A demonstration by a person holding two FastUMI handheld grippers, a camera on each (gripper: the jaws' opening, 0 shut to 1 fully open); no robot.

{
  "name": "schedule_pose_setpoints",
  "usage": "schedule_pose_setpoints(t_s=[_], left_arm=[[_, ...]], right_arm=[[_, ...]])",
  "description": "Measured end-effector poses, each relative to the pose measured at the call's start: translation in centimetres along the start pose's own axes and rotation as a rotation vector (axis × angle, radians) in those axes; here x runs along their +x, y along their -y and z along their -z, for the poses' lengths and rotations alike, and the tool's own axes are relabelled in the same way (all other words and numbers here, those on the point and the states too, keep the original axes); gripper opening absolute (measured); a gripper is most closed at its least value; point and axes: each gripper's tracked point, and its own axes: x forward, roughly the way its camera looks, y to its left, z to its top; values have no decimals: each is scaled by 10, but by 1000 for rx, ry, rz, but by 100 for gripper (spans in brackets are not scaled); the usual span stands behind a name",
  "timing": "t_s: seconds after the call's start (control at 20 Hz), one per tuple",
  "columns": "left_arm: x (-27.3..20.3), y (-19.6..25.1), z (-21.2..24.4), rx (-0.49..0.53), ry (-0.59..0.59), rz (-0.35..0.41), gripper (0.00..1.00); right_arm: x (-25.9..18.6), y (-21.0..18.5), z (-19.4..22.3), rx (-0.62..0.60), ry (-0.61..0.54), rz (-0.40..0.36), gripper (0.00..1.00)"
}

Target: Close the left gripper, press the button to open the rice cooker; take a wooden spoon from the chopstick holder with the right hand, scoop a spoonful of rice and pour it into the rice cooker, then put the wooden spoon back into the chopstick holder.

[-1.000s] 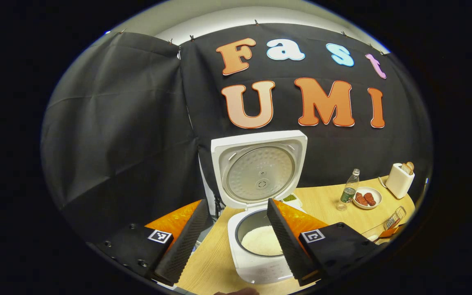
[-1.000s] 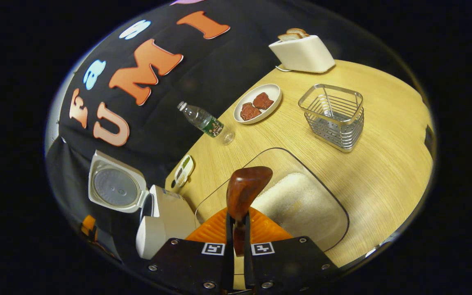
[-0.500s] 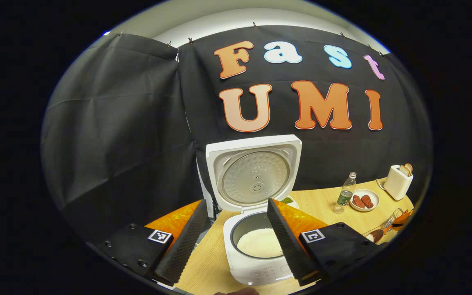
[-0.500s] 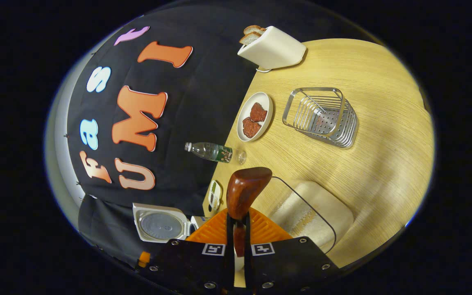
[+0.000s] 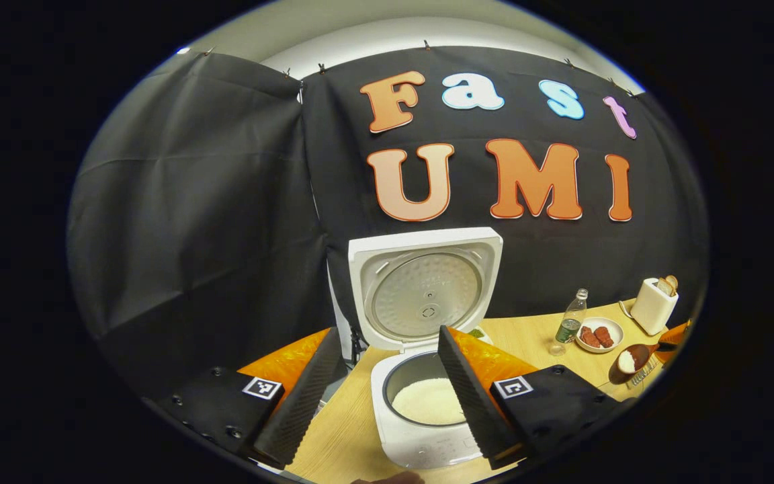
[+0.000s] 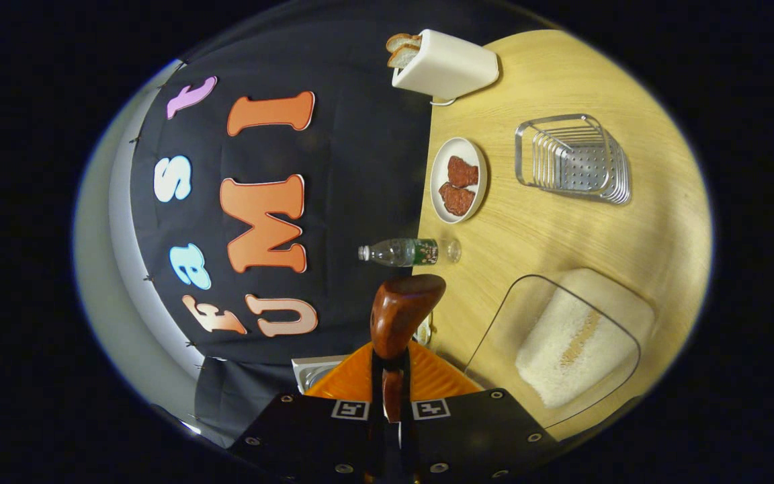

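A staged kitchen corner inside a recording booth: a wooden table backed by black cloth carries a rice cooker, a toaster with bread, a plate of meat, a water bottle and a wire holder.

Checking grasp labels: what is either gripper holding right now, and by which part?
The right gripper is shut on the wooden spoon, gripping its handle with the bowl pointing forward. The left gripper is open and holds nothing.

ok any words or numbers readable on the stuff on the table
None can be read.
Bottle label: too small to read.
Rice cooker front panel: marks too blurred.
Square coded markers: patterns, no words.
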Motion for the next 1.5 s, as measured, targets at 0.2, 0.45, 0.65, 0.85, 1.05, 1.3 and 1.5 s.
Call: schedule_pose_setpoints(t_s=[0.2, 0.45, 0.65, 0.85, 1.05, 1.3, 1.5], left_arm=[[-5, -18, 1, -20, 5, -35, 99], [-16, -52, 3, -32, 20, -107, 99], [-25, -81, 12, -60, 9, -172, 99], [-28, -100, 18, -67, 5, -218, 99], [-30, -106, 23, -66, 2, -230, 99], [-30, -113, 28, -83, -8, -247, 99], [-34, -121, 38, -90, -24, -267, 99]], right_arm=[[22, -28, 26, 3, -60, -44, 9], [56, -59, 63, -18, -154, -62, 9], [87, -75, 92, -21, -219, -65, 9], [113, -84, 115, -85, -254, -35, 9], [138, -95, 134, -241, -247, 1, 9], [163, -105, 149, -453, -246, 24, 9], [175, -108, 162, -617, -243, 39, 9]])
